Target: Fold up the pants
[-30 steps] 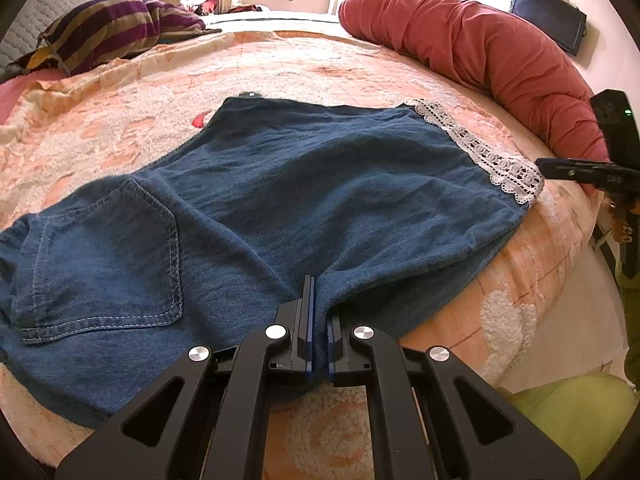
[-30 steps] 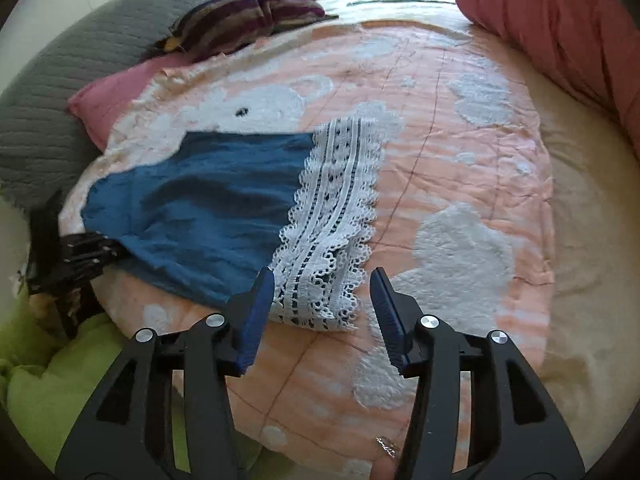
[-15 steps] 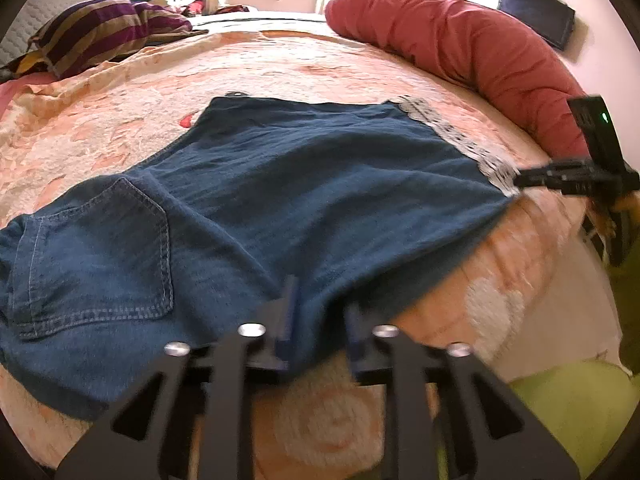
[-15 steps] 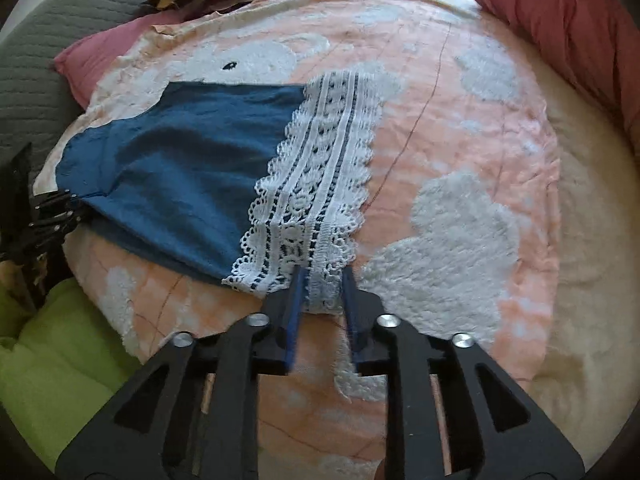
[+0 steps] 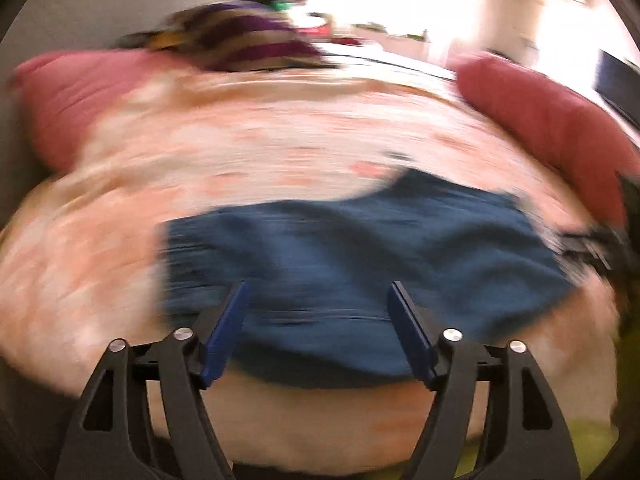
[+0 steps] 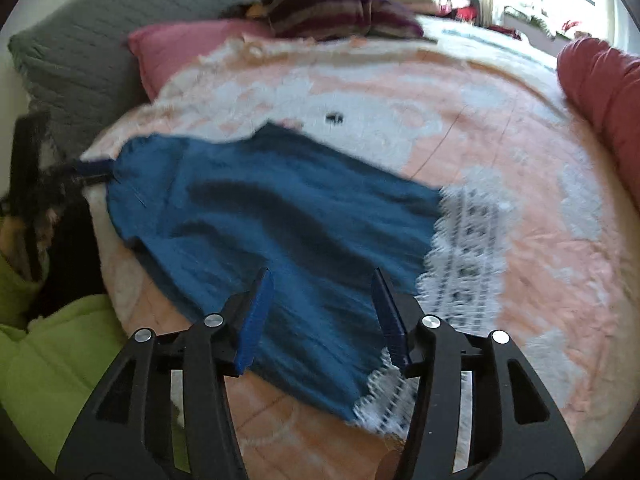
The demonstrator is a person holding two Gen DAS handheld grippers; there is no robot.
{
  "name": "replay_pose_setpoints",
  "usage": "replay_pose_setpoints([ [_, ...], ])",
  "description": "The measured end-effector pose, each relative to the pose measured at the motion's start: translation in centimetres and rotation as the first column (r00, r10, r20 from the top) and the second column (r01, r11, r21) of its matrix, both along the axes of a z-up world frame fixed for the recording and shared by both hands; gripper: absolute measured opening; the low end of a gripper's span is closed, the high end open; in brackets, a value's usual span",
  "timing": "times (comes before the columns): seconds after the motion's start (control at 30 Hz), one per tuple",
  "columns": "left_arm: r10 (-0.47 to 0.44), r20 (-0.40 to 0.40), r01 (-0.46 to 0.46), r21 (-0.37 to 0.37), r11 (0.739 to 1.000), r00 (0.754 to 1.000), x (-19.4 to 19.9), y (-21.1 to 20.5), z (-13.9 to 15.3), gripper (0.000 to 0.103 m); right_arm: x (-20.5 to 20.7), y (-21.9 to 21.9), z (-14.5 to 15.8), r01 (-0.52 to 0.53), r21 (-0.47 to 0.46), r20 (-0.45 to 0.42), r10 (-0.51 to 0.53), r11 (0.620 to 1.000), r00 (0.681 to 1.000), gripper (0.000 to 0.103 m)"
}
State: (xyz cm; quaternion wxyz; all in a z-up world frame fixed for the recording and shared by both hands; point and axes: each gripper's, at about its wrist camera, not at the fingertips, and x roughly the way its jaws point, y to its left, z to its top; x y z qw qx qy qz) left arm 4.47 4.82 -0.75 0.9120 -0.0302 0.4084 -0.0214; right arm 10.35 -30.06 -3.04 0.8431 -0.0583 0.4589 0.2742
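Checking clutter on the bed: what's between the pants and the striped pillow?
In the right wrist view, only bedspread lies between the pants and the striped pillow, plus one small dark speck I can't identify.

A big bed (image 6: 520,128) holds everything. It has a soft blanket (image 6: 532,248) on top, peach with fluffy white patches. Blue denim pants (image 6: 280,220) lie flat on the blanket near the front edge, with a white lace hem (image 6: 468,248) at one end. A pink pillow (image 6: 176,48), a grey pillow (image 6: 80,64) and a striped cushion (image 6: 320,8) sit at the far side. A long red bolster (image 6: 604,92) lies along the right edge
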Motion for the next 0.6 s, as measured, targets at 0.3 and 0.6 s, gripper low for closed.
replay_pose_setpoints([
  [0.3, 0.156, -0.001, -0.156, 0.025, 0.987, 0.988, 1.9, 3.4, -2.6, 0.042, -1.0, -0.4, -3.2, 0.017, -0.065, -0.090, -0.023, 0.998, 0.996, 0.052],
  [0.6, 0.182, -0.021, -0.182, 0.019, 0.983, 0.983, 1.5, 6.1, -3.1, 0.048, -1.6, -0.7, -3.4, 0.024, -0.063, -0.102, -0.030, 0.998, 0.994, 0.056],
])
